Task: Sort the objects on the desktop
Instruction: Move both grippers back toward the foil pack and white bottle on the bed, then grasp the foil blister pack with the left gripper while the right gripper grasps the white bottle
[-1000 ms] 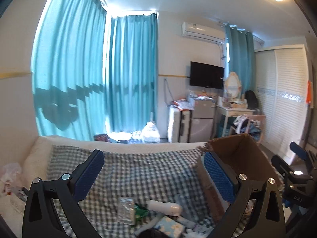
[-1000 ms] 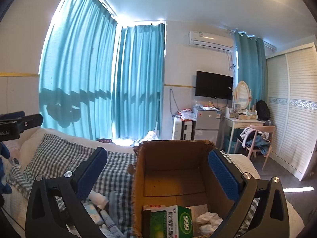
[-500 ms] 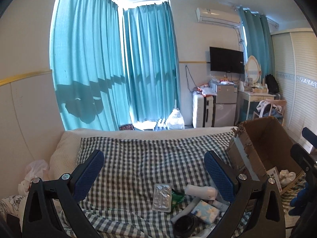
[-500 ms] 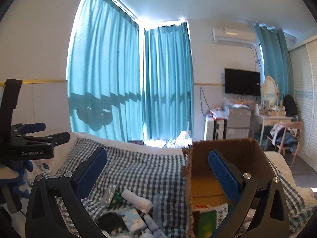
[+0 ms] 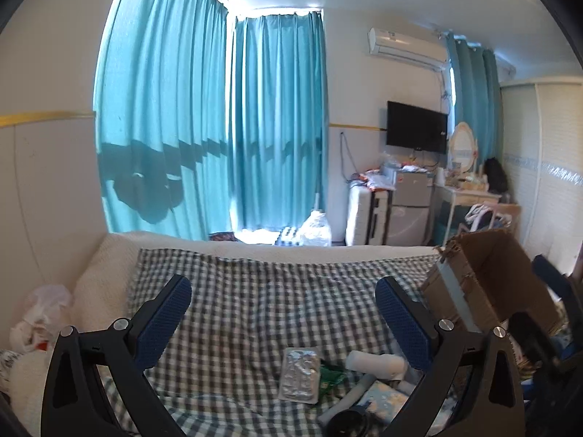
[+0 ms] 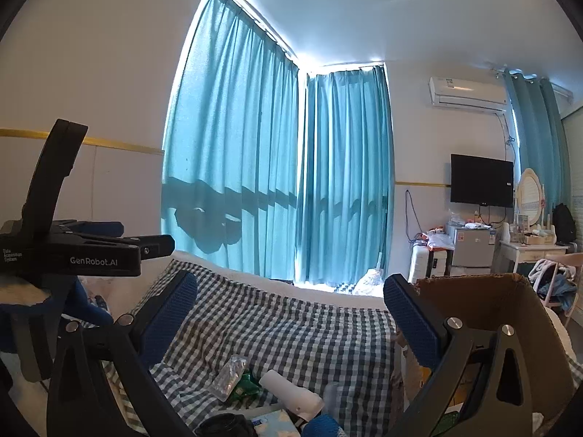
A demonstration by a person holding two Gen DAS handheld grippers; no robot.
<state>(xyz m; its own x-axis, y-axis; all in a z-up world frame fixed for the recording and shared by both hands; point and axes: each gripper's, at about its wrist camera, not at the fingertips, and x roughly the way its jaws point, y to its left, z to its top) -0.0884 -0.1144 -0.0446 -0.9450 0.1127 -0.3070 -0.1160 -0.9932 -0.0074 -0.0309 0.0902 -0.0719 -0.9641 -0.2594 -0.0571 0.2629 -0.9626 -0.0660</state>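
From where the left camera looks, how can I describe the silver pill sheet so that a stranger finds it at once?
Start at the checked blanket that covers the bed, and look at the small pile of things at its near edge, left of the cardboard box. The silver blister pack lies flat at the left end of that pile, beside a green packet and a white tube. It alone is shiny foil with rows of bumps.

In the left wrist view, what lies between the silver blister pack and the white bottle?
A crumpled green wrapper lies between the silver blister pack and the white bottle on the checked blanket; the right wrist view agrees.
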